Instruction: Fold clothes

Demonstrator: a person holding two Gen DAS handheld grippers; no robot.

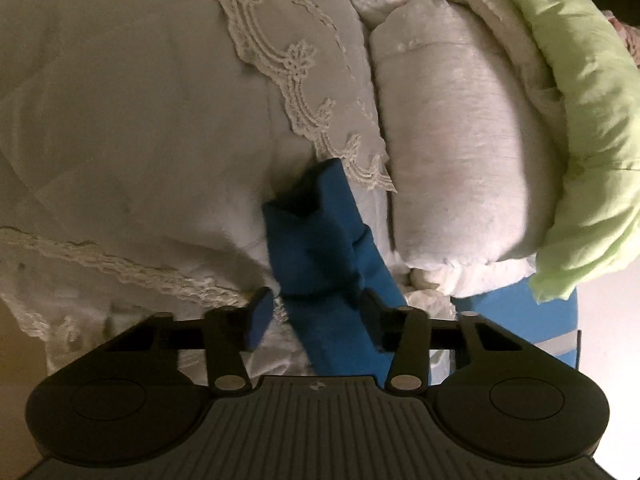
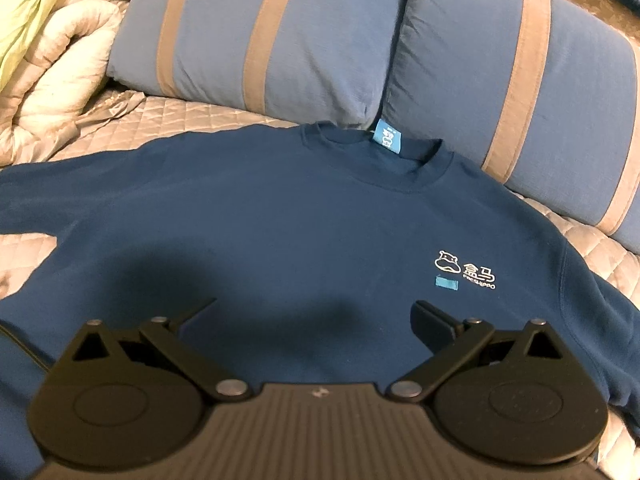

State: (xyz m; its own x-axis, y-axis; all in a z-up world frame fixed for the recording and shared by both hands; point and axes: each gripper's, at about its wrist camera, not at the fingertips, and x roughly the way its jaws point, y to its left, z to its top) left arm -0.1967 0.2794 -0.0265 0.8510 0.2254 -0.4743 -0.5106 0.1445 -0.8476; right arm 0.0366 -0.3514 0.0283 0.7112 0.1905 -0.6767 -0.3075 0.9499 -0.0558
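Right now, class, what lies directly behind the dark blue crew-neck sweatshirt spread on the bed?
Behind the dark blue sweatshirt stand two blue pillows with tan stripes, on a quilted grey bedcover. The pillows hide whatever is behind them.

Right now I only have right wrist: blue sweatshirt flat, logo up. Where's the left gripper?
Observer: The left gripper is over a blue sleeve, which lies between its open fingers.
Operator: Gripped yet?
Observer: No, the jaws are apart, not clamped.
Operator: What's around that sleeve?
Observer: A white lace-edged cover on its left, a rolled white quilt on its right.
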